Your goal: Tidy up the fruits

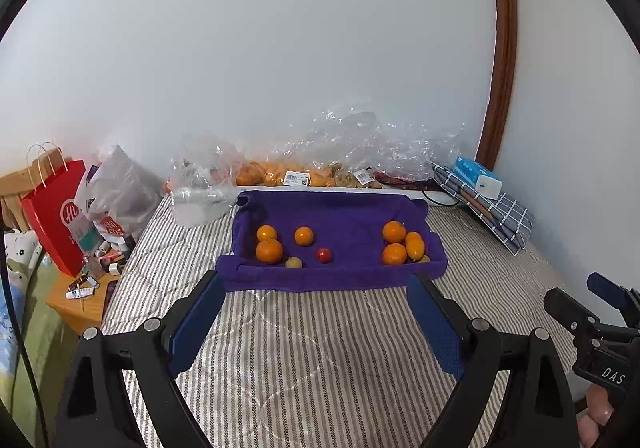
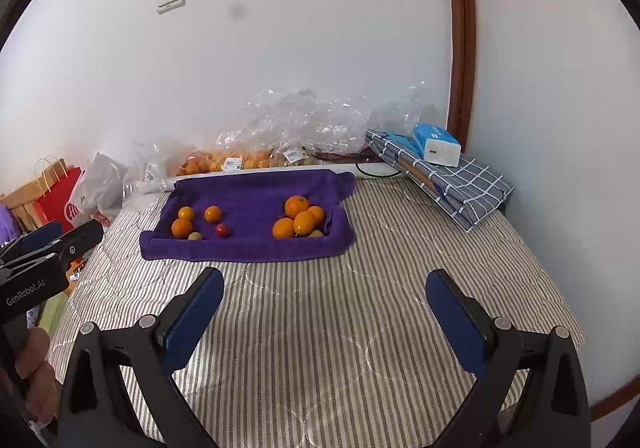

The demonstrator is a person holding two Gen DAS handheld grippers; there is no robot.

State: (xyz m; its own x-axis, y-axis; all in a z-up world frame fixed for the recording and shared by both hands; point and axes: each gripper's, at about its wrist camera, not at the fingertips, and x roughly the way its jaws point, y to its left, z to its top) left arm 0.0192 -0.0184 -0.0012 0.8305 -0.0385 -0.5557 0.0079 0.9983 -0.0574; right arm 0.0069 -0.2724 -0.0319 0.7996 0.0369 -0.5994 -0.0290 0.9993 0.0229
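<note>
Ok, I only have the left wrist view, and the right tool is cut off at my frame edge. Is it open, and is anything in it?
Observer: The right tool is open. Nothing is between its pads, only striped bedding below.
Operator: And how does my left tool look from that side?
Observer: From the right wrist view, the left tool sits left of the purple towel, apart from its near corner. A hand grips its handle.

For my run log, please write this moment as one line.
left gripper: open, empty | right gripper: open, empty | fruits: on purple towel
</note>
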